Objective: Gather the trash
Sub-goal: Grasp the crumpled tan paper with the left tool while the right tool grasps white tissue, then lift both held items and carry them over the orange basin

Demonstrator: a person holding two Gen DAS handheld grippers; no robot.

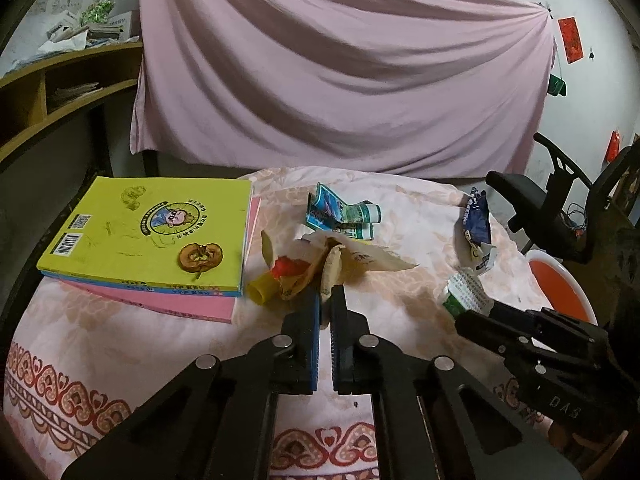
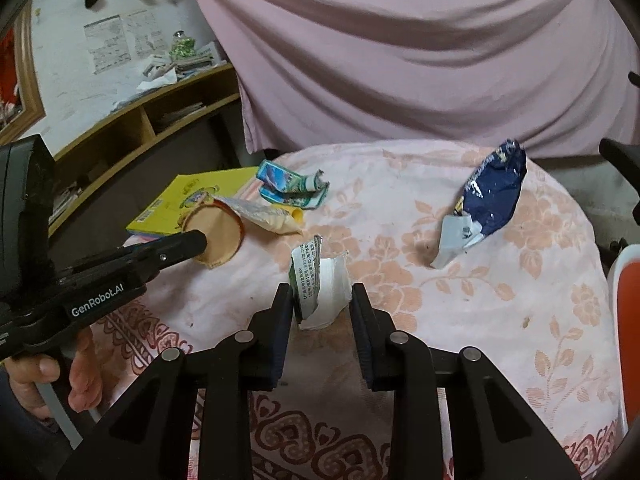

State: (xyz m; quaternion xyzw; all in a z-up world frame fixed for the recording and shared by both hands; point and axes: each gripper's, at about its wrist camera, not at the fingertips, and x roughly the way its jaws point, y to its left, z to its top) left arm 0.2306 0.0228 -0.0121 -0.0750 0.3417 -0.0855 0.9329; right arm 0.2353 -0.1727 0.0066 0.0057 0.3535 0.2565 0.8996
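Note:
My left gripper is shut on a tan flap of a crumpled paper wrapper with red and yellow parts; the right wrist view shows its round tan lid at the left gripper's tip. My right gripper is shut on a crumpled white and green packet, also visible as a packet at the right gripper in the left wrist view. Loose on the floral tablecloth lie a blue-green wrapper and a dark blue snack bag.
Stacked books with a dried fruit slice on top sit at the table's left. An orange basin and a black chair stand at the right. A wooden shelf is at the left, a pink drape behind. A hand holds the left gripper.

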